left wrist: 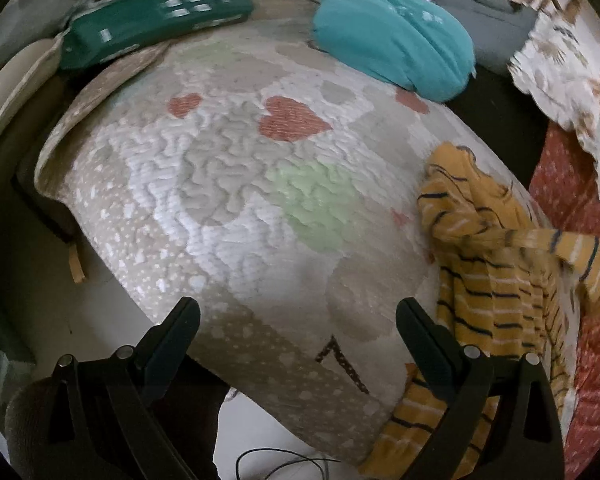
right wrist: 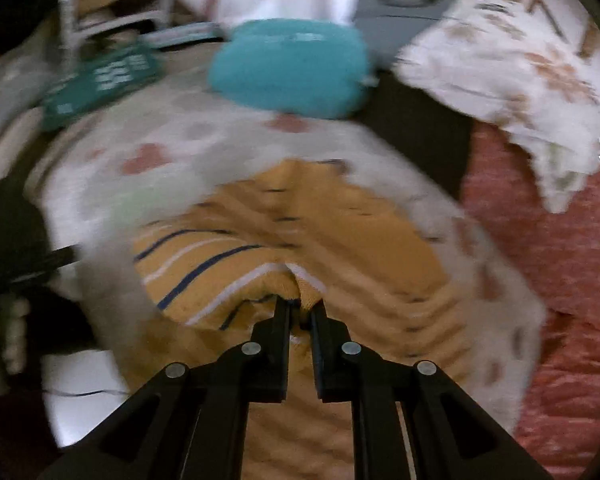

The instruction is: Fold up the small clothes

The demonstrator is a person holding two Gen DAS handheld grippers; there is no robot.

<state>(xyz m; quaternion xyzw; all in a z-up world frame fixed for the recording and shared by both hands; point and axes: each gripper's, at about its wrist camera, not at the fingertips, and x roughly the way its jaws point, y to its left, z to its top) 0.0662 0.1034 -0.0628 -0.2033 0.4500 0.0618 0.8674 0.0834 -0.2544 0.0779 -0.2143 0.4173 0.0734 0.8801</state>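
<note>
Where the left tool (left wrist: 298, 320) gapes empty, right tool (right wrist: 300, 304) clamped on striped garment (right wrist: 236, 264), right view only.

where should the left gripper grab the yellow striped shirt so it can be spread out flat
Probably the loose hem hanging over the quilt's near edge, coming in from that near side. The yellow striped shirt is bunched, with the right gripper shut on one fold of it. The left gripper is open and empty beside it.
</note>
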